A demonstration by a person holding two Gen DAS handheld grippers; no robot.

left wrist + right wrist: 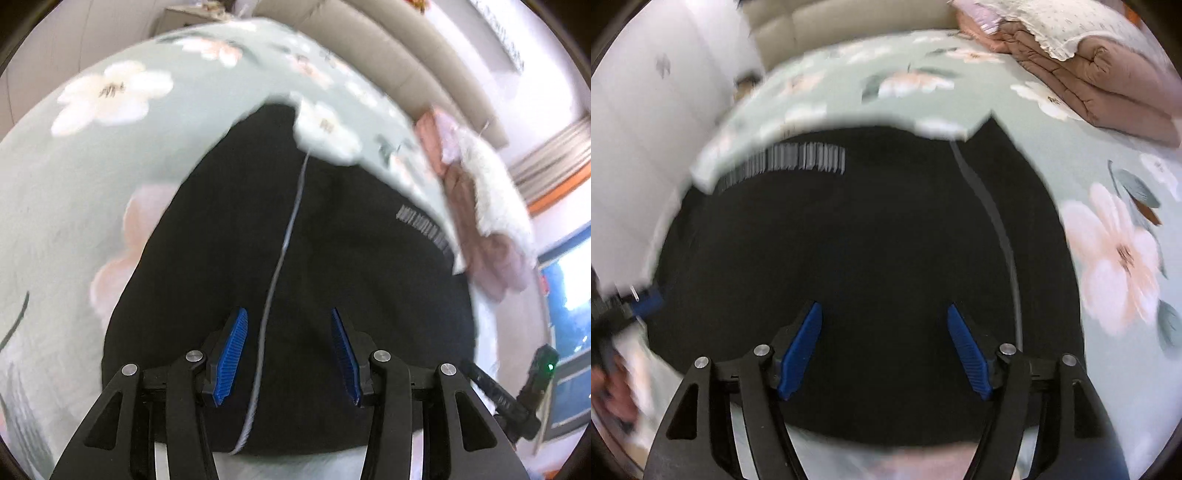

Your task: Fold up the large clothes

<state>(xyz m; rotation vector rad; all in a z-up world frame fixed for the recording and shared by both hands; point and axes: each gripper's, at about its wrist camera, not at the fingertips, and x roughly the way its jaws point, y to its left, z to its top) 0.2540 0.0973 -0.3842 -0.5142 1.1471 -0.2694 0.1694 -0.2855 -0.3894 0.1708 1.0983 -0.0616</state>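
Note:
A large black garment (295, 258) lies spread on a bed with a pale green floral sheet (92, 166). It has a thin grey stripe (284, 243) down it and grey lettering (421, 229) near one edge. My left gripper (289, 325) is open and empty, hovering over the garment with the stripe between its blue pads. In the right wrist view the same garment (868, 240) fills the middle, with the lettering (798, 158) at the far left and the stripe (997, 218) at the right. My right gripper (884, 321) is open and empty above the cloth. The left gripper shows blurred at the left edge (613, 314).
A folded pink and white quilt (1089, 62) lies at the far right of the bed; it also shows in the left wrist view (480, 192). A beige padded headboard (388, 55) stands behind. A white wall (646, 129) is to the left.

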